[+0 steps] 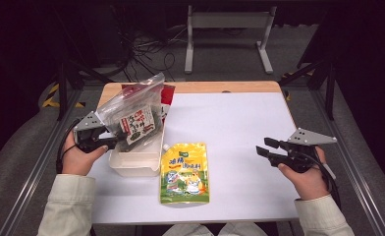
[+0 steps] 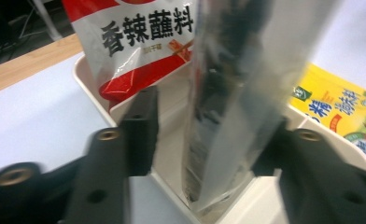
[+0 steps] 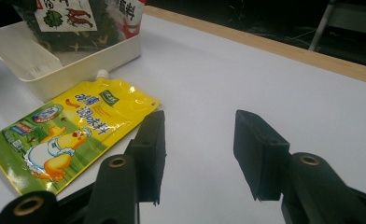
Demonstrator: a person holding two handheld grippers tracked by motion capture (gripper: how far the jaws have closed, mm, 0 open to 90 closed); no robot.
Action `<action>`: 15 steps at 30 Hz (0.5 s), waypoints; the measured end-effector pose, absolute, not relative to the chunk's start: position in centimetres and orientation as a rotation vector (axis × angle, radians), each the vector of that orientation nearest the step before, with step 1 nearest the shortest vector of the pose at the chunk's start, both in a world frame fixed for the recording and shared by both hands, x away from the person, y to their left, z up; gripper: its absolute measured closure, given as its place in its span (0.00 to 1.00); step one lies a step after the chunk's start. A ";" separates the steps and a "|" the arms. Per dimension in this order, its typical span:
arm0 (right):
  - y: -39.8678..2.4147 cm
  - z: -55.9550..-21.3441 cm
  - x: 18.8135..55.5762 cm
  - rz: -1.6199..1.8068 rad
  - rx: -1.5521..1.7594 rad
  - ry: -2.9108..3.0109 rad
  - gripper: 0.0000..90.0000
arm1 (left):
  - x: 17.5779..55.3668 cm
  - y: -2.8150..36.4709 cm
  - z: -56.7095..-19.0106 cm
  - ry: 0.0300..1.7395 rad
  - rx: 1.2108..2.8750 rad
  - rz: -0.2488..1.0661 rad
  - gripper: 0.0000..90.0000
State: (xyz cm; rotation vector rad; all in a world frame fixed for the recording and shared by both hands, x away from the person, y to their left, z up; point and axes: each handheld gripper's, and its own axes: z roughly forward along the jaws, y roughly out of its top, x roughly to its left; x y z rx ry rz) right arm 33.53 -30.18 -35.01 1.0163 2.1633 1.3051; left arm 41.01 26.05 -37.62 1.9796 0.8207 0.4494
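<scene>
Two grippers are working at a big white table (image 1: 239, 128) that is taking up the middle of the high view, with a strip of bare wood running along its far edge. Left of centre, a white plastic bin (image 1: 136, 162) is sitting on the tabletop, and a clear bag of dark dried goods (image 1: 134, 115) is standing tilted in it, rising well above the rim toward the upper left. Behind that bag, a red-and-white seasoning packet (image 2: 139, 42) is leaning in the same bin; in the left gripper view it is showing at the top left. Just to the right of the bin, nearly touching its lower right corner, a yellow spouted pouch (image 1: 184, 173) is lying flat, spout pointing up the frame.

At the left edge of the bin, the left gripper (image 1: 113, 142) is reaching in level at the clear bag. In the left gripper view the bag is standing between its jaws: the right jaw is lying against it, the left jaw is standing off with a gap, so the jaws are not clamping it.

Far right in the high view, well apart from everything, the right gripper (image 1: 265, 147) is hovering just over bare table, jaws parted at a middling width and holding nothing.
</scene>
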 end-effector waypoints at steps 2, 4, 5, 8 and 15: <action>-30.2 -35.0 33.6 1.303 1.014 2.167 0.60 | 40.8 26.3 -37.4 0.841 1.959 0.466 0.42; -30.2 -35.0 33.6 1.303 1.020 2.168 0.59 | 40.4 26.6 -37.2 0.851 1.936 0.473 0.35; -30.2 -35.1 33.6 1.299 1.020 2.169 0.59 | 40.3 26.7 -37.2 0.851 1.926 0.482 0.33; -30.2 -35.1 33.6 1.301 1.020 2.168 0.59 | 39.5 27.0 -36.8 0.854 1.891 0.481 0.28; -30.0 -35.1 33.6 1.302 1.018 2.172 0.58 | 38.0 26.5 -35.8 0.822 1.876 0.466 0.23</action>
